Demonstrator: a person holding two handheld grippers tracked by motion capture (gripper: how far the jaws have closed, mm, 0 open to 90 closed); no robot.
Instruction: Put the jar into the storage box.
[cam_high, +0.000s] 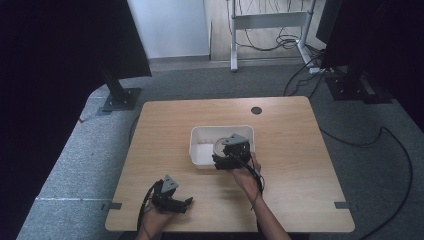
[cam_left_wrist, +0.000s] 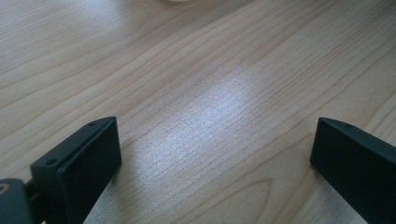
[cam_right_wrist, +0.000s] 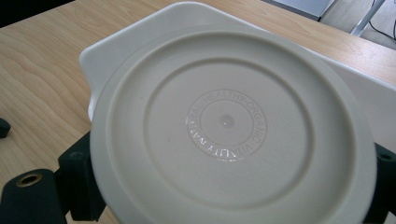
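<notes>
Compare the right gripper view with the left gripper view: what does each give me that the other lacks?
Right gripper view alone: a cream round plastic lid with embossed ring lettering, held between the right gripper jaws, over the white rectangular plastic tub. Left gripper view alone: the left gripper with its jaws spread wide apart, nothing between them, low over bare wood. Both share the light wooden table surface.

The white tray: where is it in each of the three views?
High view: white tray at table centre, under the right gripper.
Left gripper view: a pale sliver at the top edge, perhaps the tray.
Right gripper view: behind the round lid, upper left.
Shared landmark: wooden table.
</notes>
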